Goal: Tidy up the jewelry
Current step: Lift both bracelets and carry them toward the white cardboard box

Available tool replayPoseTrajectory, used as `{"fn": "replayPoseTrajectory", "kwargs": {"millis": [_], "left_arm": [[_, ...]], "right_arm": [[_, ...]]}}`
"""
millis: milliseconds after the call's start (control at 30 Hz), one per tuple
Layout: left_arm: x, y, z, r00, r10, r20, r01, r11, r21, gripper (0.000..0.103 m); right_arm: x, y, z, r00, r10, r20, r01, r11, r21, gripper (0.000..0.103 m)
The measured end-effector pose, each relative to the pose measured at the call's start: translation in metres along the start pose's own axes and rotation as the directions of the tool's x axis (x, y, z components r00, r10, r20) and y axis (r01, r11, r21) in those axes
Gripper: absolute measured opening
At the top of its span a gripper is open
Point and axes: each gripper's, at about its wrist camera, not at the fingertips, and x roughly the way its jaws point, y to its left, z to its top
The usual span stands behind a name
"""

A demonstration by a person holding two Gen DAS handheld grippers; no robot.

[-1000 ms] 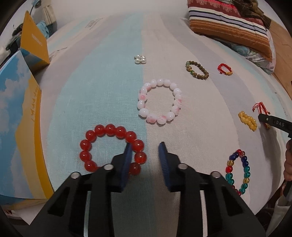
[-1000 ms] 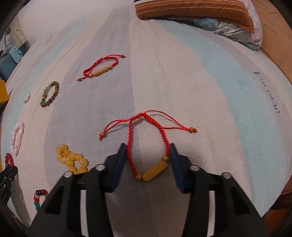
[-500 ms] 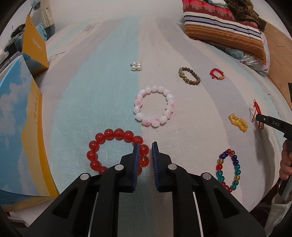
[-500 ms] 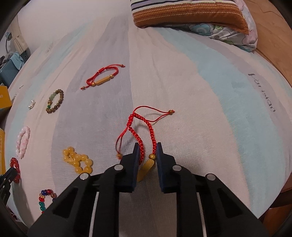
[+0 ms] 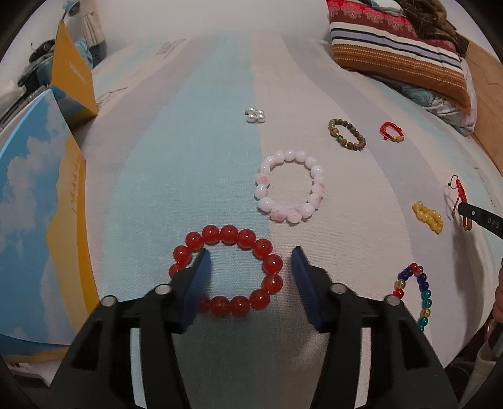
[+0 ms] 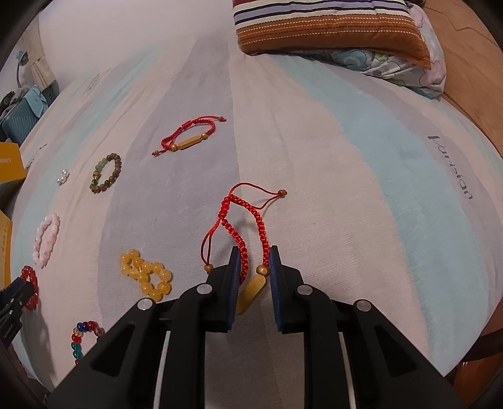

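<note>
My left wrist camera looks forward along my left gripper [image 5: 250, 266] from low and close over the striped bedspread [image 5: 201, 132]; the fingers fill the bottom of the frame and the striped pillow [image 5: 396, 53] sits far off at upper right. My right wrist camera sits equally low behind my right gripper [image 6: 254, 267], facing the same pillow [image 6: 330, 28] at top centre. Both views share the spread; the red bead bracelet [image 5: 226, 270] at lower centre in the left view appears at the lower left edge [image 6: 30, 288] of the right view.
</note>
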Motion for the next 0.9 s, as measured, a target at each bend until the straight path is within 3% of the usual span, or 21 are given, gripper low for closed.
{"fn": "replayPoseTrajectory", "kwargs": {"millis": [100, 267, 633, 900], "left_arm": [[0.005, -0.002, -0.001, 1.0, 0.025, -0.003, -0.024, 1.0, 0.013, 0.067], [0.015, -0.001, -0.003, 0.999, 0.027, -0.03, -0.027, 1.0, 0.012, 0.065], [0.011, -0.008, -0.006, 0.999, -0.013, -0.036, 0.014, 0.999, 0.036, 0.015], [-0.001, -0.007, -0.004, 1.0, -0.028, -0.007, 0.028, 0.999, 0.02, 0.013]], "right_arm": [[0.0, 0.001, -0.001, 1.0, -0.001, 0.0, 0.001, 1.0, -0.002, 0.017], [0.0, 0.002, -0.001, 1.0, -0.001, 0.001, 0.001, 1.0, -0.002, 0.017], [-0.001, 0.003, -0.002, 1.0, 0.002, 0.008, -0.002, 1.0, -0.001, 0.018], [-0.005, 0.002, -0.001, 1.0, 0.002, 0.021, -0.002, 1.0, 0.003, 0.018]]}}
